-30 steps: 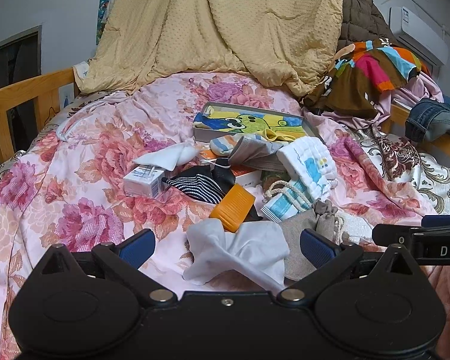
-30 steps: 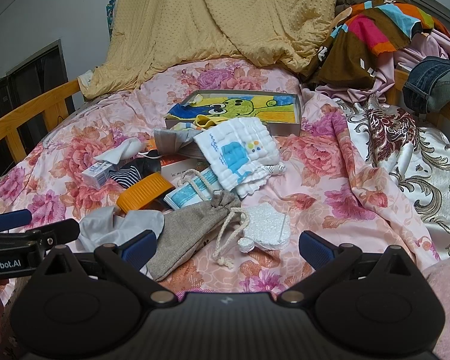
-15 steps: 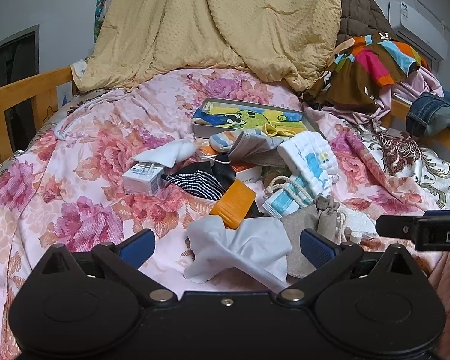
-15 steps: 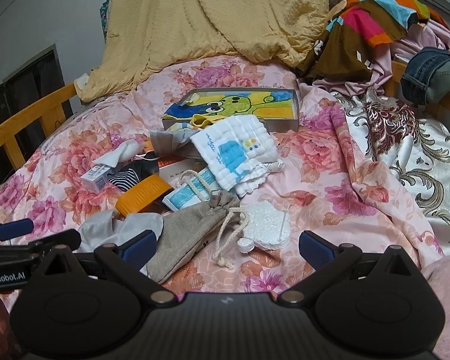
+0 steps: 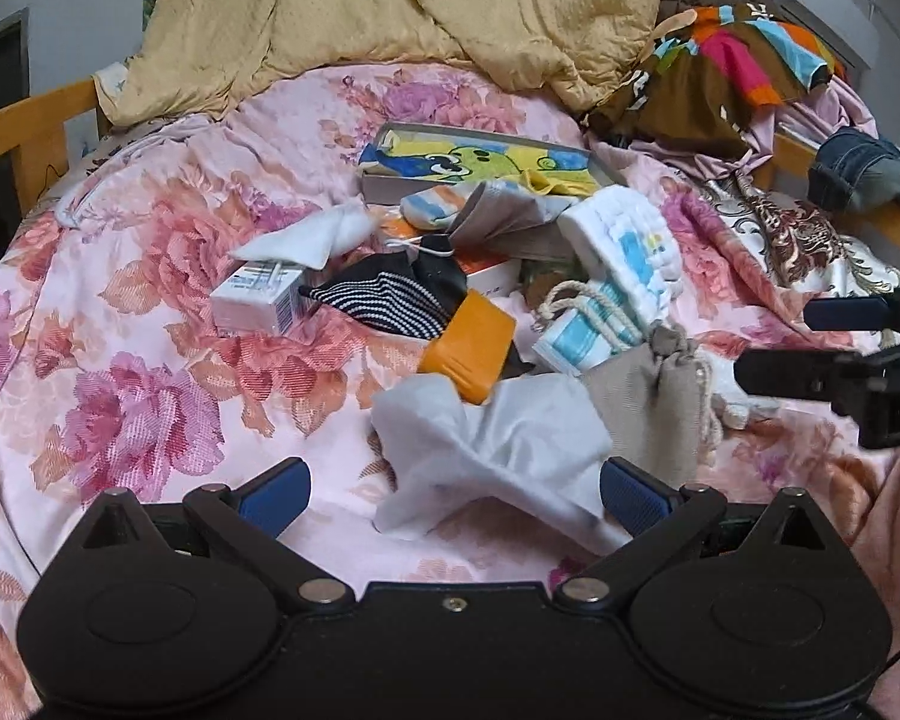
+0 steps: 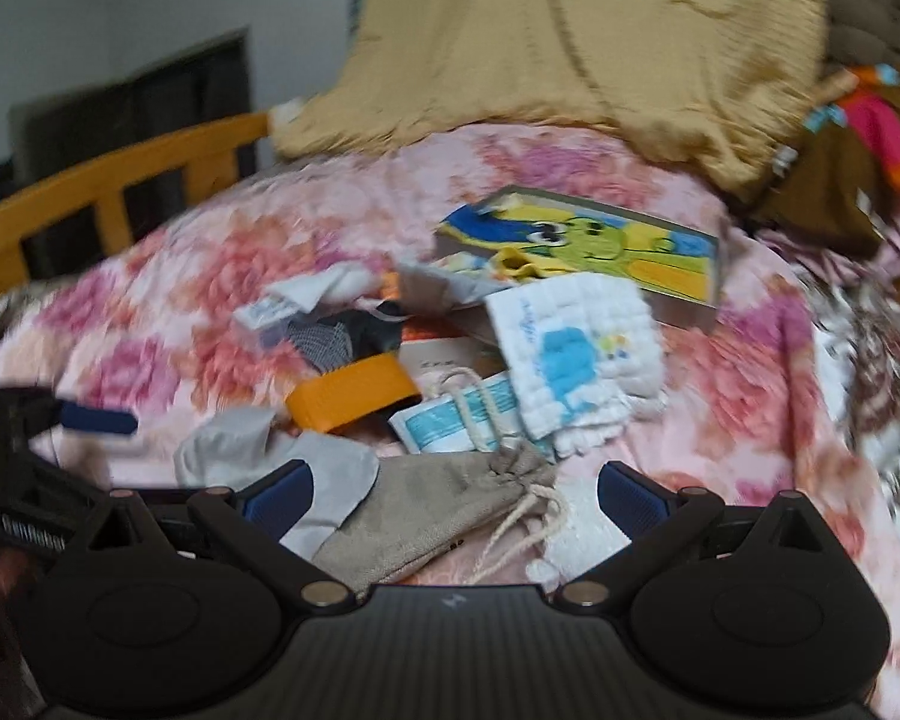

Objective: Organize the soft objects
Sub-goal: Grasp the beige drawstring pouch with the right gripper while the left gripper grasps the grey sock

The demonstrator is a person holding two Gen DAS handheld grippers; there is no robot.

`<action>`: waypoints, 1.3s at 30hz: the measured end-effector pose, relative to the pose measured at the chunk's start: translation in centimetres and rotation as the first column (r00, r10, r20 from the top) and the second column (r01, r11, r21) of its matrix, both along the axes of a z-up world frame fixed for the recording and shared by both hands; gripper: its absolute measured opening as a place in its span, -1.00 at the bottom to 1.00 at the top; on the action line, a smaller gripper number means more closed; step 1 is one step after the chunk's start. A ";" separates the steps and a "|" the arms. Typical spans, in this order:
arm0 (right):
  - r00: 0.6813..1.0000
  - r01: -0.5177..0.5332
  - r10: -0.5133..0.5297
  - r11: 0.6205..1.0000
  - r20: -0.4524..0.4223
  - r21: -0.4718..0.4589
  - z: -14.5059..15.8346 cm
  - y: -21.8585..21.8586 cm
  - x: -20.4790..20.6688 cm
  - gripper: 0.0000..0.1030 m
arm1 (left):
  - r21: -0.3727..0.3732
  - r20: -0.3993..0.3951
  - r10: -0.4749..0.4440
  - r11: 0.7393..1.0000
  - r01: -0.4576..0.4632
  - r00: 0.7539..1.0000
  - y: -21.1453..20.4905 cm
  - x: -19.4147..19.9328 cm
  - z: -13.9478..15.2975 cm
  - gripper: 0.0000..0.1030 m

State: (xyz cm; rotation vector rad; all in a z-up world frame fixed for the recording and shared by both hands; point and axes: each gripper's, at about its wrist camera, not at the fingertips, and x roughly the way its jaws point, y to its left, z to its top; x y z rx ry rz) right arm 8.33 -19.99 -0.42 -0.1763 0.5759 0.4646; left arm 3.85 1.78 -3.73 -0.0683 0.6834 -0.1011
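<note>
A: Setting: bed under a pink floral bedspread [image 5: 150, 312], yellow quilt heaped at the head, small clutter piled mid-bed.

B: Fingers?

A: Left gripper [image 5: 453, 495] spread wide, holding nothing; pale grey cloth [image 5: 498, 450] bunched directly ahead, lying partly between the blue pads. Right gripper [image 6: 456, 495] likewise spread wide and empty, poised over the grey drawstring pouch [image 6: 432, 510].

B: Axis of the pouch?

A: Long axis slanted: closed end low toward the left pad, gathered neck and cord up toward the right. View blurred, so contact with the pads not decidable.

B: Nearer side for each piece?

A: Cloth to the left, pouch to the right. Probably a closing of either pair next.

B: Beyond the fingers?

A: Orange pad [image 5: 468, 354], striped sock [image 5: 384, 300], quilted white washcloth [image 6: 576, 360], then a cartoon-print box [image 6: 594, 252] farthest off.
</note>
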 end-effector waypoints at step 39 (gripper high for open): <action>0.954 -0.122 0.120 0.992 -0.275 0.012 -5.5 2.3 5.2 -0.22 | 0.053 -0.146 -0.275 0.957 0.285 0.950 -1.2 3.8 -1.8 -0.65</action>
